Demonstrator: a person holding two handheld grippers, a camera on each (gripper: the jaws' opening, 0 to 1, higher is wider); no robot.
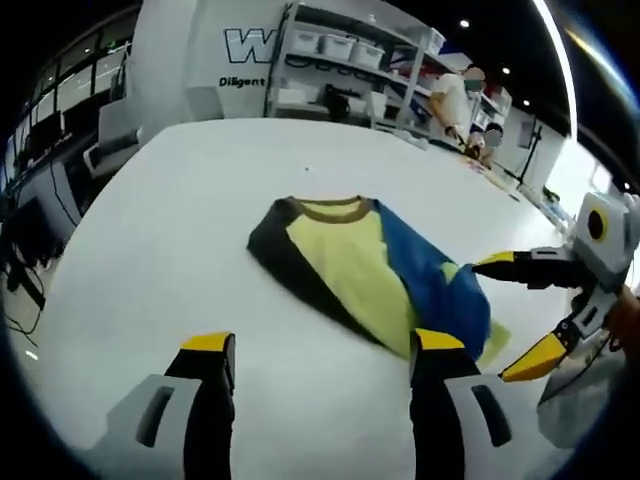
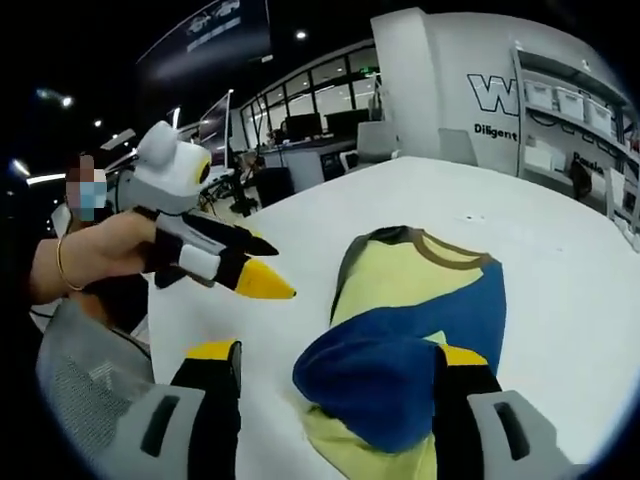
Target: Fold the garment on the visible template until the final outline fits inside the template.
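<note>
A yellow shirt (image 1: 345, 265) with a brown collar, a black sleeve side and a blue part folded over it lies flat on the white table (image 1: 180, 220). My left gripper (image 1: 323, 345) stands open just short of the shirt's near edge, its right jaw by the blue fabric. The right gripper (image 1: 508, 315) reaches in from the right, open, at the blue edge. In the right gripper view the shirt (image 2: 410, 285) lies ahead, and a bunched blue fold (image 2: 375, 375) sits between the wide-open jaws of my right gripper (image 2: 336, 352). A hand holds the left gripper (image 2: 280, 268) open beside it.
Shelves with white bins (image 1: 350, 50) and a lettered wall (image 2: 500, 100) stand beyond the table's far edge. A person (image 1: 455, 100) is at the back right. Desks and monitors (image 1: 40, 150) line the left side. The table (image 2: 560, 260) spreads wide around the shirt.
</note>
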